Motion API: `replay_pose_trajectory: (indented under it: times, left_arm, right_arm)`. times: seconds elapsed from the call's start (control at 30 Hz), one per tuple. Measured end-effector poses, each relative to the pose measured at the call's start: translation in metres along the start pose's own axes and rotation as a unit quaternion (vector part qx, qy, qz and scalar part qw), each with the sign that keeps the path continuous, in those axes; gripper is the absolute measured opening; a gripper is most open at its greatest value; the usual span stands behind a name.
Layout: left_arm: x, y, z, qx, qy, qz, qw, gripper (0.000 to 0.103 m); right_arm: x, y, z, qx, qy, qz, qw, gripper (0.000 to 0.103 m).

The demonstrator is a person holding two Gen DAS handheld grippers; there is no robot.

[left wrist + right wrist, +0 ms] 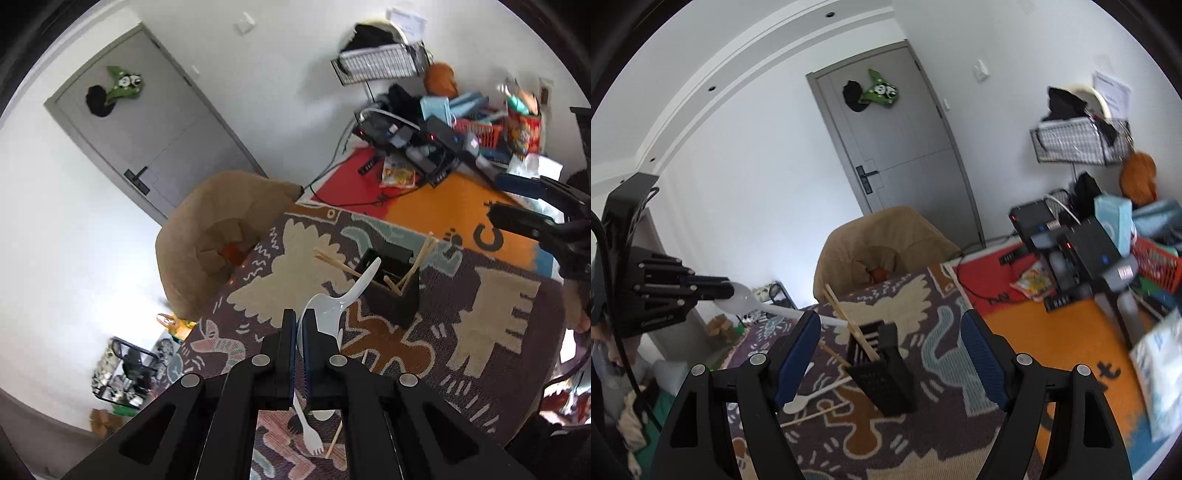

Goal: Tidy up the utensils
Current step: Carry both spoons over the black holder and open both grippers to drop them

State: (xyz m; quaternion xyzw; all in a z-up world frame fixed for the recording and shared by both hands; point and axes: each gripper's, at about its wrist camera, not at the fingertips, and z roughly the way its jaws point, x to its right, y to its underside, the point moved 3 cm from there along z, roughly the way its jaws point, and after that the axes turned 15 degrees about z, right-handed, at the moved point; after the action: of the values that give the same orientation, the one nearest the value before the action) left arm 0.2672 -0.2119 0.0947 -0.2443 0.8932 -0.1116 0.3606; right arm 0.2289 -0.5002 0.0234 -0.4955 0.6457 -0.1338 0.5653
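One white plastic spoon point(334, 304) is clamped by its bowl between the closed fingers of the left tool point(302, 328); its handle points away toward the black utensil holder point(391, 286), the tip at the holder's near rim. In the right wrist view the same spoon point(764, 304) runs from the left tool point(713, 290) to the holder point(882, 373), and its handle end is hidden behind the right tool's left finger. The holder stands on the patterned rug point(491, 306), tilted in both views by the lens. Chopsticks point(415, 264) in the holder: four sticks countable in the left wrist view, leaning out two to each side. Loose on the rug: one white fork point(310, 430), partly covered by the left tool, one second white spoon point(812, 397), and one or two single chopsticks point(816, 415); exact count unclear because the tool bodies cut them off. A dark shape beside the fork cannot be identified. The right tool point(890, 360) is wide open, holds nothing, and hangs above the rug with the holder showing between its blue-padded fingers point(979, 360). Beyond the rug: one tan armchair point(221, 236), one grey door point(905, 136), and cluttered boxes and baskets too blurred to count.
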Motion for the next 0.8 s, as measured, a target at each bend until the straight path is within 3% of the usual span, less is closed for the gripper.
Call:
replay_pose_trajectory:
  times: [0.33,0.57,0.8]
  left_arm:
    - [0.019,-0.04,0.031,-0.085,0.004,0.093,0.992,0.003]
    - [0.026,-0.059,0.052,-0.137,0.005,0.119,0.9833,0.003]
    - [0.02,-0.08,0.047,-0.108,0.043,0.07,0.9908,0.005]
  right_arm:
    - [0.031,0.041,0.01,-0.035,0.014,0.022,0.999,0.08]
    - [0.048,0.052,0.014,-0.051,0.011,0.041,0.998,0.08]
    - [0.056,0.055,0.015,-0.057,0.009,0.052,0.997,0.08]
